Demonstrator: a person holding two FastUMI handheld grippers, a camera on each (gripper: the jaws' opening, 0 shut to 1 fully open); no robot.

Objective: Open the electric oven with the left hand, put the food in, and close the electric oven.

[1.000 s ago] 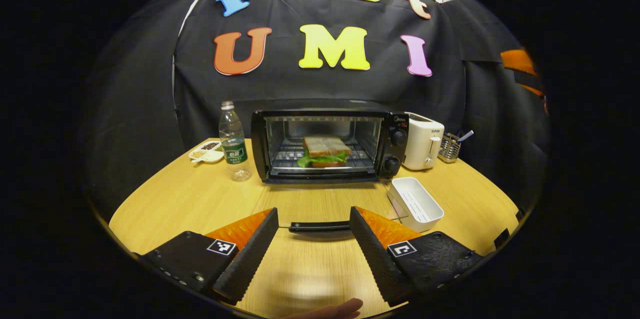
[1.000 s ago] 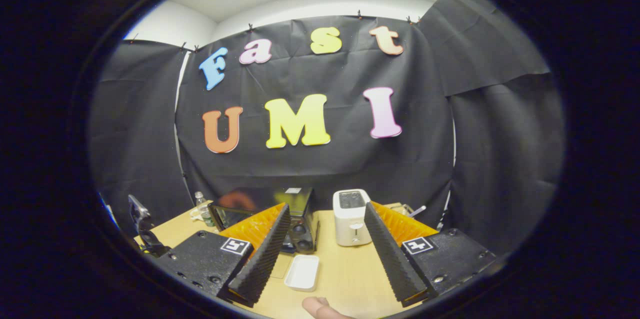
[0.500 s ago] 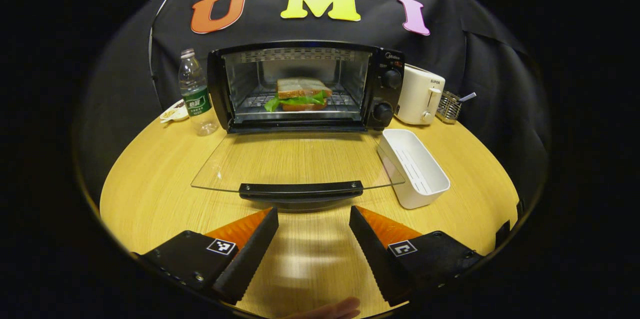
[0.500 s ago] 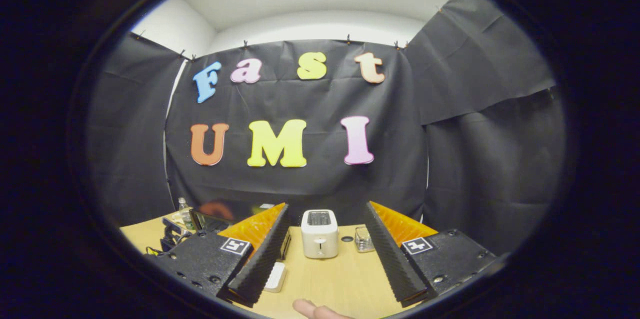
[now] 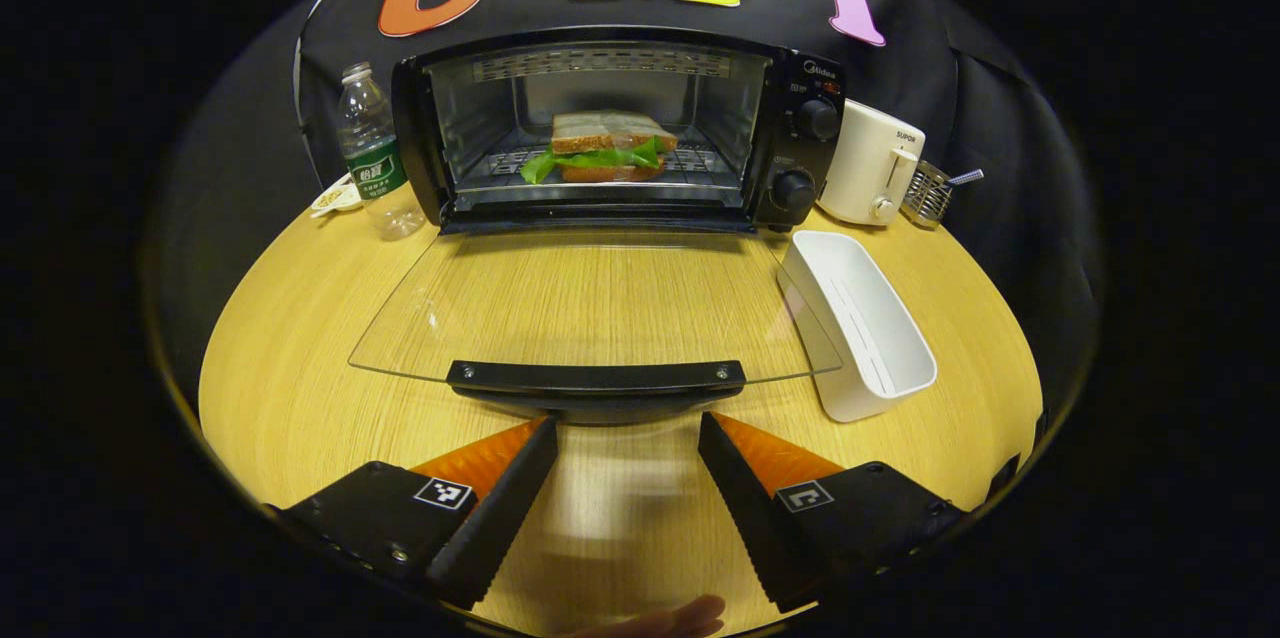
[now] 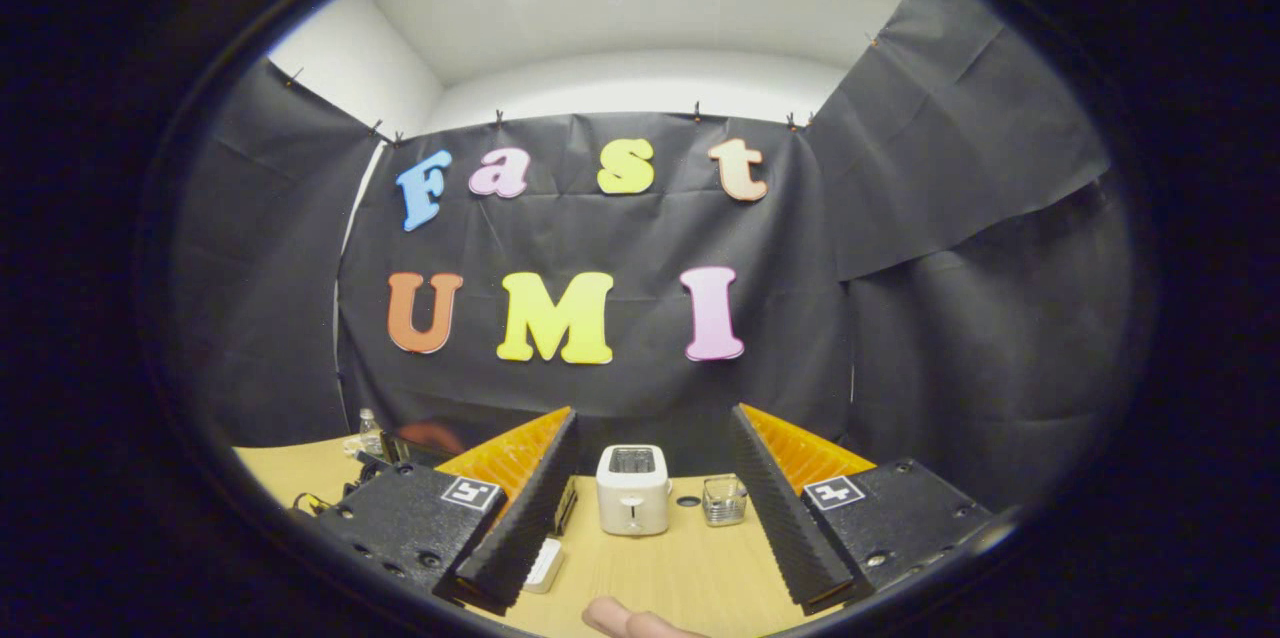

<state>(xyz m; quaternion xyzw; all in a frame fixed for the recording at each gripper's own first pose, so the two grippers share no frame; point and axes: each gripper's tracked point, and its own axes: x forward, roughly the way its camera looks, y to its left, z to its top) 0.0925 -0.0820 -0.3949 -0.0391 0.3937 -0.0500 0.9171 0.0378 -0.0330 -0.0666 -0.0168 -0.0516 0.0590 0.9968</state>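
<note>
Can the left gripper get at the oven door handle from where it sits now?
Probably yes. The left gripper is open and lined up just short of the door handle, with bare table between them. The white tray lies off to the side, out of its path.

Wooden table (image 5: pixel 300 338) carries oven (image 5: pixel 810 158), toaster (image 5: pixel 875 168) (bottle (image 5: pixel 372 158) too).

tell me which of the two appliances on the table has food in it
The black electric oven: its glass door lies folded down flat, and a sandwich sits on the rack inside. The white toaster to its right shows no food.
</note>
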